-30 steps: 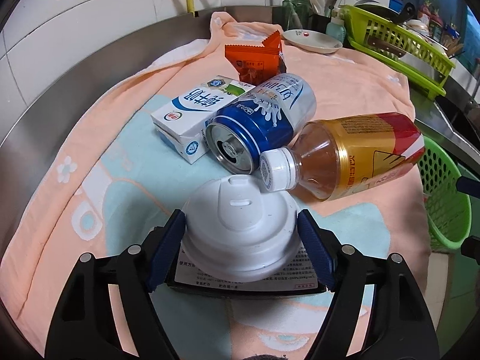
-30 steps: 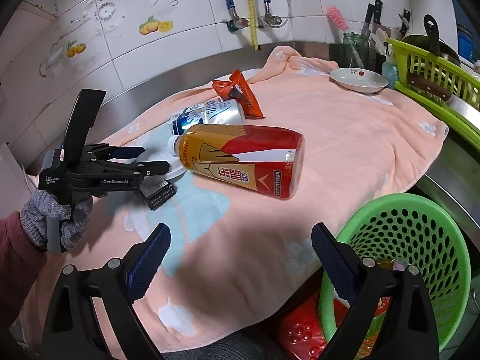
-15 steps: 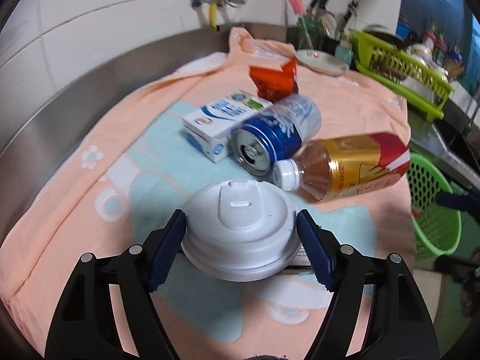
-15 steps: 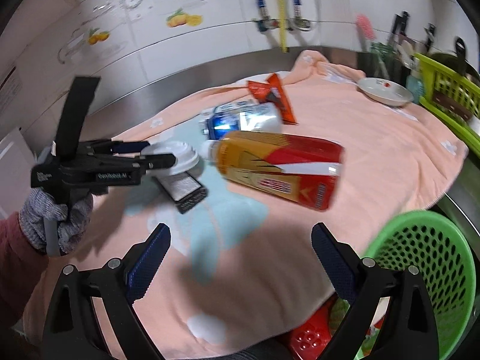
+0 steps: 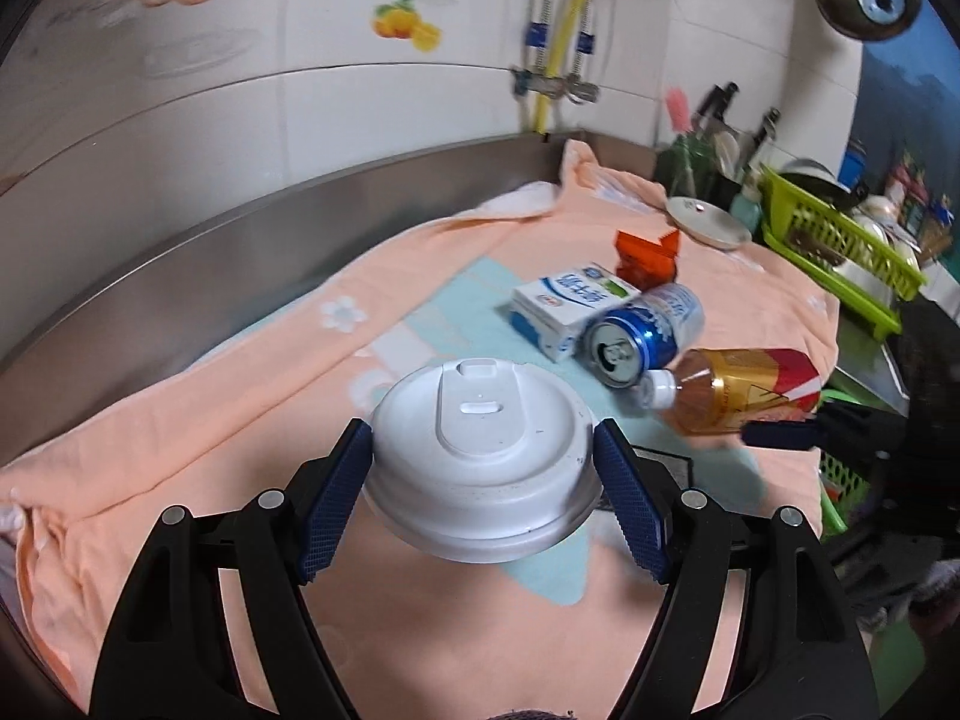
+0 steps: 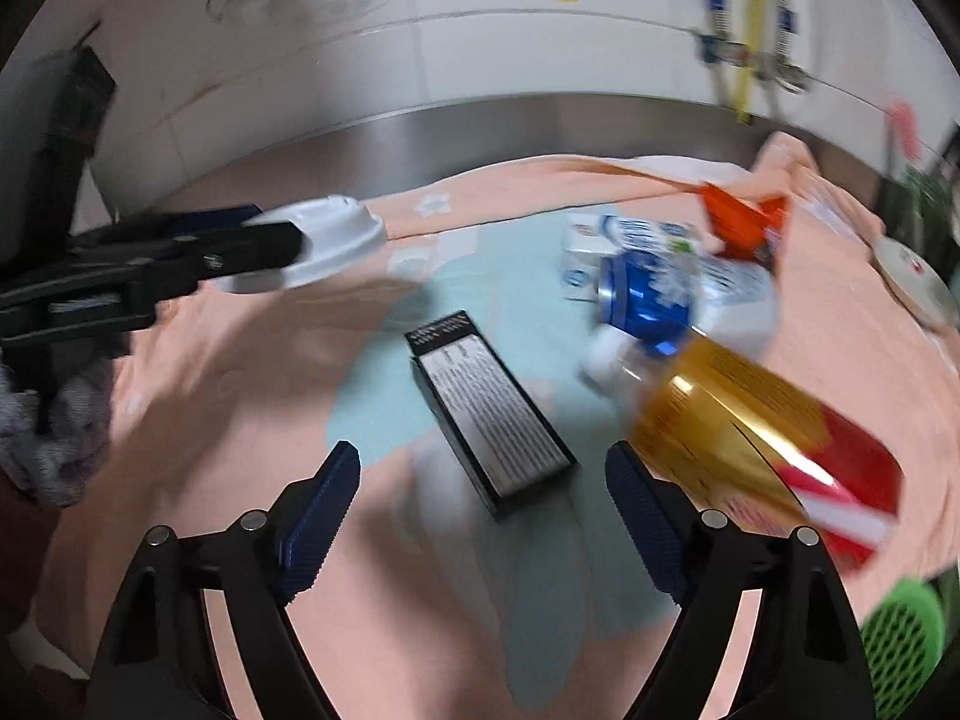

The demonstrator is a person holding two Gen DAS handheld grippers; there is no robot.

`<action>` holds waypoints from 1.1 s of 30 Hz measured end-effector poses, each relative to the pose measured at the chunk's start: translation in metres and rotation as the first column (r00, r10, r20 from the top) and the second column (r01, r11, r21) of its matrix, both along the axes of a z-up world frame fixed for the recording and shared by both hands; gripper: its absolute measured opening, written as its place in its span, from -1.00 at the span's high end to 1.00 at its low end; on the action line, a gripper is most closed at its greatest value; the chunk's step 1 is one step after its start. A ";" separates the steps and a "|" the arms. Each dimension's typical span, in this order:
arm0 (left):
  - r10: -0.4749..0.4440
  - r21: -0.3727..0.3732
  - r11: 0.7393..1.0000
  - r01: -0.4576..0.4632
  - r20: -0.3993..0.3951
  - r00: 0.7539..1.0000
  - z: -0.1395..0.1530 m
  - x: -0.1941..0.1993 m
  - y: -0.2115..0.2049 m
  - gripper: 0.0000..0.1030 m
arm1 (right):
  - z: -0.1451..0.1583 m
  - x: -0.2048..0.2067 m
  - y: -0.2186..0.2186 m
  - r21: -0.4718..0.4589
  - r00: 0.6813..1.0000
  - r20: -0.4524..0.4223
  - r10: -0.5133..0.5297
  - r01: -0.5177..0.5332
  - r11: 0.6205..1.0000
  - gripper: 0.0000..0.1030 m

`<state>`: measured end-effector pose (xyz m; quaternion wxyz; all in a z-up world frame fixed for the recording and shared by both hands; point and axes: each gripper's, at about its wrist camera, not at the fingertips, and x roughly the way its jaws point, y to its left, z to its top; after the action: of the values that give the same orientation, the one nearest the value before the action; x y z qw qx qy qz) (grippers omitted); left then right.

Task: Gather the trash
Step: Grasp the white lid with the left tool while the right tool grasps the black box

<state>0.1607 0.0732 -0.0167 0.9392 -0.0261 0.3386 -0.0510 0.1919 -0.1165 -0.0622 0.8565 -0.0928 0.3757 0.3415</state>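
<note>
Nearest in the left wrist view, the left gripper (image 5: 483, 480) has its blue-padded fingers (image 5: 333, 510) pressed on the two sides of a round white plastic cup lid (image 5: 480, 450), which it holds clear of the peach and pale-blue towel (image 5: 198, 414) spread over the table; in the right wrist view the right gripper (image 6: 483, 516) holds nothing, its fingers closing with only towel between them.

Just ahead of those empty fingers lies a flat black rectangular box with a printed white label (image 6: 489, 411); its long axis runs from the near right up to the far left, slanted across the gap between the fingers, so I judge a roll of the wrist would be needed to take it across its narrow width; the right hand is the nearer one, and the free one.

Beyond, to the right, a plastic tea bottle with a gold and red label (image 6: 756, 450) lies on its side, white cap toward a blue and white drink can (image 6: 672, 294); behind them sit a white and blue milk carton (image 5: 570, 306) and an orange snack wrapper (image 5: 648, 255); a green perforated plastic basket (image 6: 900, 630) shows at the lower right edge.
</note>
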 end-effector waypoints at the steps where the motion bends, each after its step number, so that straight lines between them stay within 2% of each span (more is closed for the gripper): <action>1: 0.008 -0.002 1.000 -0.008 -0.002 1.000 0.000 -0.002 0.005 -0.44 | -0.001 0.004 0.008 -0.014 1.000 0.003 0.014 -0.014 1.000 -0.56; 7: 0.031 -0.021 0.999 -0.031 -0.007 0.999 -0.007 -0.010 0.020 -0.44 | -0.017 0.032 0.045 -0.126 0.997 -0.010 0.077 -0.078 0.989 -0.52; 9: 0.035 -0.026 0.999 -0.036 -0.014 0.999 -0.010 -0.011 0.024 -0.44 | -0.024 0.039 0.053 -0.158 0.997 -0.014 0.077 -0.078 0.984 -0.44; 10: 0.038 -0.028 0.999 -0.038 -0.017 0.999 -0.011 -0.012 0.025 -0.44 | -0.027 0.042 0.056 -0.169 0.997 -0.024 0.080 -0.083 0.982 -0.37; 19: 0.030 -0.041 0.999 -0.031 -0.027 0.999 -0.018 -0.015 0.028 -0.44 | -0.042 0.056 0.069 -0.235 0.995 -0.047 0.088 -0.097 0.967 -0.34; 26: 0.030 -0.044 0.999 -0.032 -0.029 0.999 -0.019 -0.018 0.028 -0.44 | -0.041 0.058 0.069 -0.222 0.994 -0.063 0.084 -0.096 0.970 -0.04; 31: 0.031 -0.043 0.999 -0.032 -0.029 0.999 -0.018 -0.020 0.026 -0.44 | -0.036 0.044 0.061 -0.194 0.996 -0.060 0.059 -0.070 0.979 0.06; 33: 0.025 -0.040 0.999 -0.026 -0.025 0.999 -0.017 -0.022 0.023 -0.44 | -0.032 0.038 0.054 -0.153 0.997 -0.068 0.044 -0.054 0.987 0.08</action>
<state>0.1387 0.0966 -0.0334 0.9348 -0.0501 0.3487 -0.0457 0.2295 -0.0630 -0.0939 0.8255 -0.1570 0.4263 0.3349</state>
